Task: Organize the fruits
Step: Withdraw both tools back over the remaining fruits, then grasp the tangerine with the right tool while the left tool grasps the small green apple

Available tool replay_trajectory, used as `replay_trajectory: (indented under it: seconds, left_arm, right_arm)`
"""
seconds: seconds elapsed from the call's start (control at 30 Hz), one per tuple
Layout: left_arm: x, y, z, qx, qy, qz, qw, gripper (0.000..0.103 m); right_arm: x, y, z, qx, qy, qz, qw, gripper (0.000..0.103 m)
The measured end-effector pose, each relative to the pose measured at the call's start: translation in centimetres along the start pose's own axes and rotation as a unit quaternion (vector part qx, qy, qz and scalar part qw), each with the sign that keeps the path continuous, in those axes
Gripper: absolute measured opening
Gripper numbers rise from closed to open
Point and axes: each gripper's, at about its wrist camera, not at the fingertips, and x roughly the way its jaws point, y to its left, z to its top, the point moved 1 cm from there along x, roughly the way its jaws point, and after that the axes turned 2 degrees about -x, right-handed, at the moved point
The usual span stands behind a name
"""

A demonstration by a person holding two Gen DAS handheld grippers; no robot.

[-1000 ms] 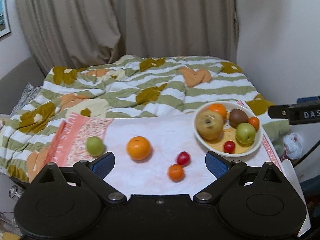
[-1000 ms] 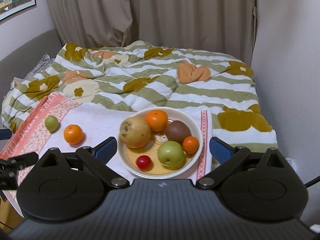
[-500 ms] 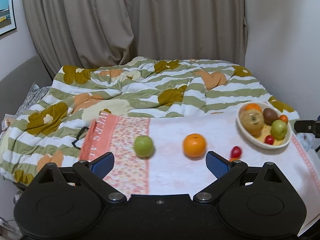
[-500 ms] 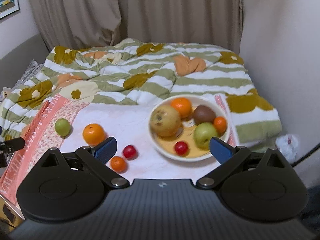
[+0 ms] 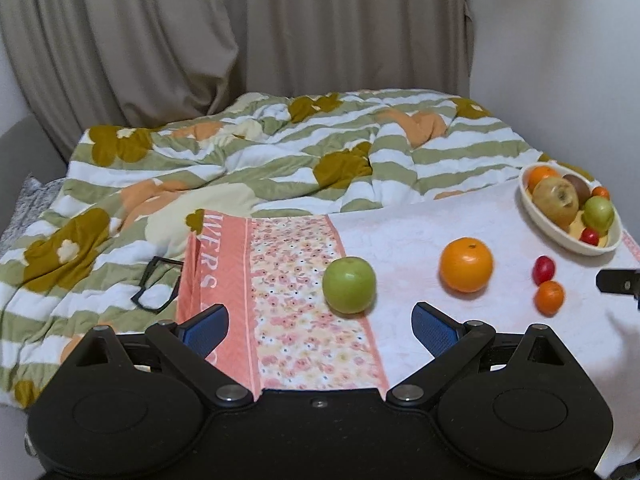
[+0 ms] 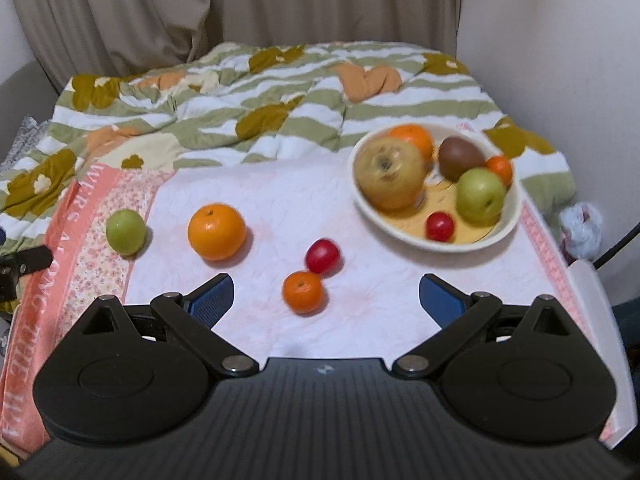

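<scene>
Left gripper [image 5: 320, 322]: jaws spread, empty | round green apple [image 5: 349, 285]: on pink floral towel [image 5: 304, 344] near its left edge, centred just ahead | right gripper [image 6: 326, 298]: jaws spread, empty, faces small orange mandarin [image 6: 303, 292] | left nearer apple.

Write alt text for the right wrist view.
Open, empty right tongs hover over a white cloth on a bed, facing four loose fruits: a green apple, a large orange, a small red fruit and a small orange. A white bowl of fruit sits further right.
</scene>
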Motion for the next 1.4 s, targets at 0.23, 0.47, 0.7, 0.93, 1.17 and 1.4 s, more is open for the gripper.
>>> replay_trajectory:
  seconds: [0.23,0.47,0.7,0.93,1.17,1.4]
  left_arm:
    - [5.1,0.8,0.8,0.007,0.005,-0.049,0.9988,0.100]
    - [9.2,0.4,1.5,0.002,0.032,-0.075,0.9967,0.086]
    - [11.4,-0.1,1.5,0.000,0.047,-0.082,0.9955,0.080]
    - [12.3,-0.2,1.3,0.001,0.058,-0.096,0.9937,0.057]
    - [12.1,-0.1,1.1,0.000,0.056,-0.098,0.9936,0.057]
    - [11.5,0.0,0.5,-0.007,0.056,-0.099,0.9934,0.057]
  right_arm:
    - [4.0,2.0,-1.0,0.011,0.028,-0.017,0.999,0.103]
    - [6.4,2.4,-1.2,0.025,0.039,-0.025,0.999,0.103]
    - [7.8,2.7,-1.3,0.028,0.049,-0.031,0.998,0.103]
    - [8.7,3.0,-1.3,0.020,0.056,-0.040,0.997,0.101]
    - [9.5,2.8,-1.3,0.015,0.064,-0.038,0.997,0.081]
    - [9.5,2.9,-1.2,0.010,0.056,-0.034,0.998,0.058]
